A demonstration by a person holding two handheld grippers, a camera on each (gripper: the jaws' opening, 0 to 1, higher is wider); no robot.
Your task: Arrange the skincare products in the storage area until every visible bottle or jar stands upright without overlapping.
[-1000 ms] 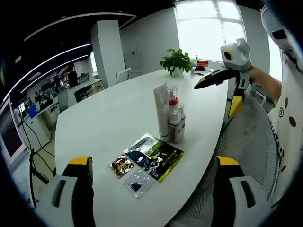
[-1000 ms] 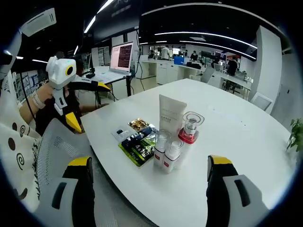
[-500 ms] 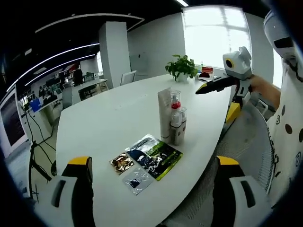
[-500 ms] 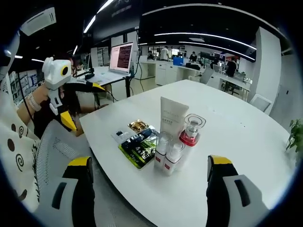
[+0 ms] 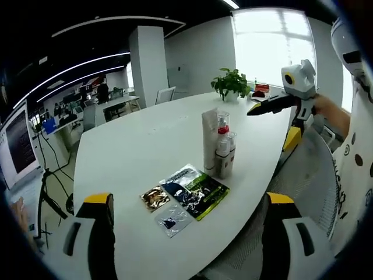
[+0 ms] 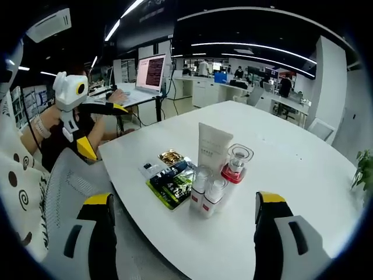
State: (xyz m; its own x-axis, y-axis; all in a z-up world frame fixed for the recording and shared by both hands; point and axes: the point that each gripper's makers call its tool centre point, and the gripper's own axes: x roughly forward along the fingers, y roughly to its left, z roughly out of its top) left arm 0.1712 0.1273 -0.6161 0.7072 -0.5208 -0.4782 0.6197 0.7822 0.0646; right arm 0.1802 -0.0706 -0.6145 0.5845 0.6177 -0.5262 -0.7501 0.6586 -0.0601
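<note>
On the white surface (image 5: pixel 134 157), near its edge, a tight group of skincare products is seen standing upright: a white tube (image 5: pixel 209 142), a red-collared bottle (image 5: pixel 222 129) with a clear cap, and two small clear-capped bottles (image 5: pixel 225 158) just beside them. Flat sachets (image 5: pixel 184 194) are laid next to the group. The left tongs (image 5: pixel 185 233) are held open and empty, well back from the products. The right tongs (image 6: pixel 183 233) are likewise spread apart, with nothing gripped. A potted plant (image 5: pixel 232 85) is seen at the far end.

One white tube (image 6: pixel 212 145), three bottles (image 6: pixel 235 166), three sachets (image 6: pixel 173 182), one plant (image 5: pixel 232 84)
</note>
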